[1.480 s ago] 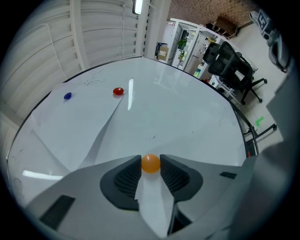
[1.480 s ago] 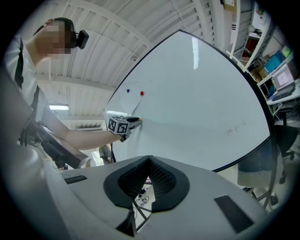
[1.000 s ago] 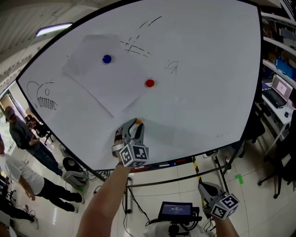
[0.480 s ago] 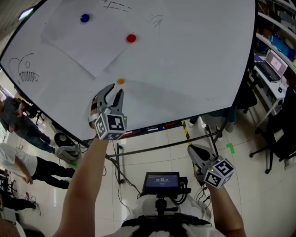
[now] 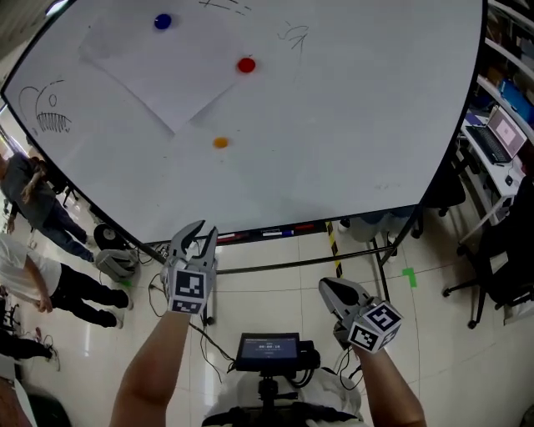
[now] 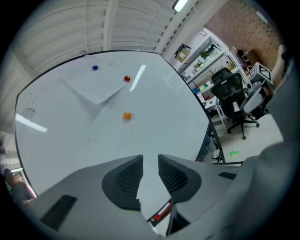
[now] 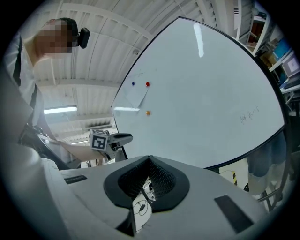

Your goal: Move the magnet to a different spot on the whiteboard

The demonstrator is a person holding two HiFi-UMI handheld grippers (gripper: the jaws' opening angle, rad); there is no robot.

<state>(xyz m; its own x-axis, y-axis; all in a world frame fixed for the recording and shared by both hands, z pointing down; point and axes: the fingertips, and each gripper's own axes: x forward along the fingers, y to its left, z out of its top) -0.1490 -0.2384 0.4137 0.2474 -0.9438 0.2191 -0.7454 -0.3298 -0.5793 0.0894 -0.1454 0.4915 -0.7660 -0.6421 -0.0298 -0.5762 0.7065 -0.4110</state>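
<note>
A small orange magnet (image 5: 220, 143) sticks to the whiteboard (image 5: 350, 125) just below a paper sheet (image 5: 158, 71). It also shows in the left gripper view as an orange magnet (image 6: 127, 115), and in the right gripper view as a tiny orange magnet (image 7: 148, 113). My left gripper (image 5: 198, 236) hangs well below the board's lower edge, apart from the magnet; its jaws are closing, a narrow gap remains, and nothing is between them (image 6: 150, 161). My right gripper (image 5: 332, 289) is low at the right, shut and empty (image 7: 149, 164).
A red magnet (image 5: 246, 64) and a blue magnet (image 5: 163, 22) pin the paper sheet. People stand at the left (image 5: 37, 196). A screen on a stand (image 5: 267, 352) is below me. The board's frame legs (image 5: 385, 254), office chairs (image 5: 501, 267) and a desk with a laptop (image 5: 503, 135) are at the right.
The left gripper, whose tips were at the orange magnet, has pulled back and down from the board. The magnet stays stuck where it was placed. The right gripper has barely shifted.
</note>
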